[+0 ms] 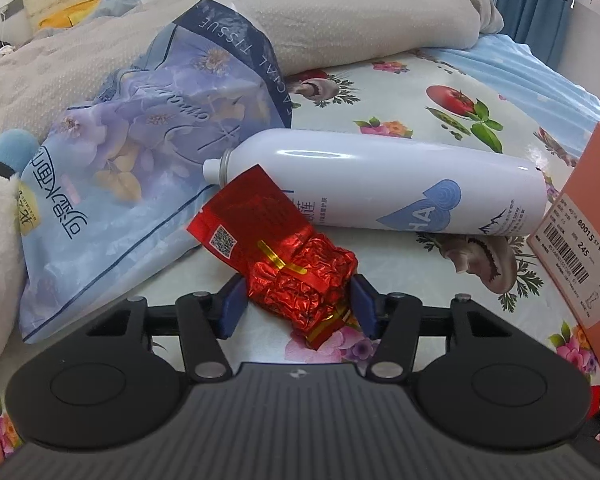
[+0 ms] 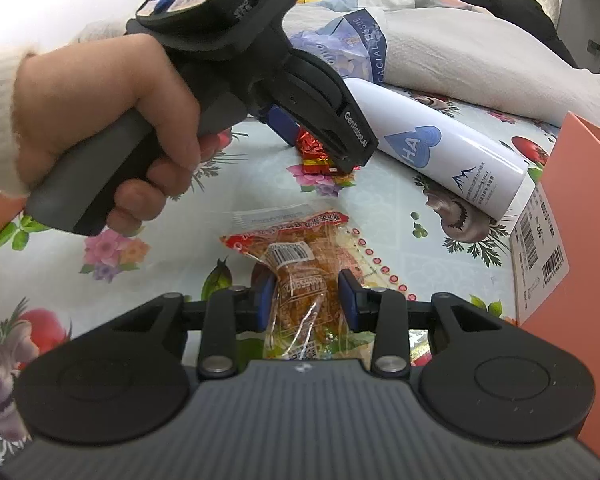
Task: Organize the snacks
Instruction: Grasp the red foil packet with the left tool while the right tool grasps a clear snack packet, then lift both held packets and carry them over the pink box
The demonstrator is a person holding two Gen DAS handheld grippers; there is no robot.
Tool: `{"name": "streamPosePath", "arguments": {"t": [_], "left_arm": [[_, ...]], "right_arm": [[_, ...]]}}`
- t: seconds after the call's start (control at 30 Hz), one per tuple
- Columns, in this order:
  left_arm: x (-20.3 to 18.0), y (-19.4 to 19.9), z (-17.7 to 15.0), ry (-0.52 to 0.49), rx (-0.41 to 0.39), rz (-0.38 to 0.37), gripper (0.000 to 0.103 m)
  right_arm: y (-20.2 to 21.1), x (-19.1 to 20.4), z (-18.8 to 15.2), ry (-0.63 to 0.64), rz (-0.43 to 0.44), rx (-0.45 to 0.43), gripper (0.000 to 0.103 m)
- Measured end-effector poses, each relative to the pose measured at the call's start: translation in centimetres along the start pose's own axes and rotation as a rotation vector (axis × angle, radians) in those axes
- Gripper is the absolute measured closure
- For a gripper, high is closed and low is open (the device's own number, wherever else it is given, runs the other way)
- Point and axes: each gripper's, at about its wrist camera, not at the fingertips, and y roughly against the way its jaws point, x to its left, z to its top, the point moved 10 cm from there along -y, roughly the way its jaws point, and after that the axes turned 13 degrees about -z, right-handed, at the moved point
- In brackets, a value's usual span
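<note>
Left wrist view: left gripper [image 1: 296, 306] fingers bracket red foil packet [image 1: 296, 272] on floral surface [image 1: 400, 92]; seat pads squarely. Right gripper [image 2: 306, 296] fingers clamp clear snack pack [image 2: 304, 276] nearby.

Each camera sat just behind its own tongs, looking steeply down and close over the floral surface [image 1: 400, 80]. Both views shared the white spray bottle [image 1: 380, 188] and the orange box [image 2: 580, 200]; the right view also caught the left tongs [image 2: 320, 148].
</note>
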Motion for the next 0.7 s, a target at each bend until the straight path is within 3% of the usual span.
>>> {"name": "streamPosePath", "arguments": {"t": [0.33, 0.7], "left_arm": [[0.2, 1.7, -1.5, 0.022, -0.012, -0.002, 0.044], [0.5, 6.7, -5.6, 0.106, -0.04, 0.0, 0.044]], "right_arm": [[1.1, -0.1, -0.4, 0.025, -0.031, 0.015, 0.069], [3.6, 0.2, -1.7, 0.016, -0.015, 0.036, 0.073]]}}
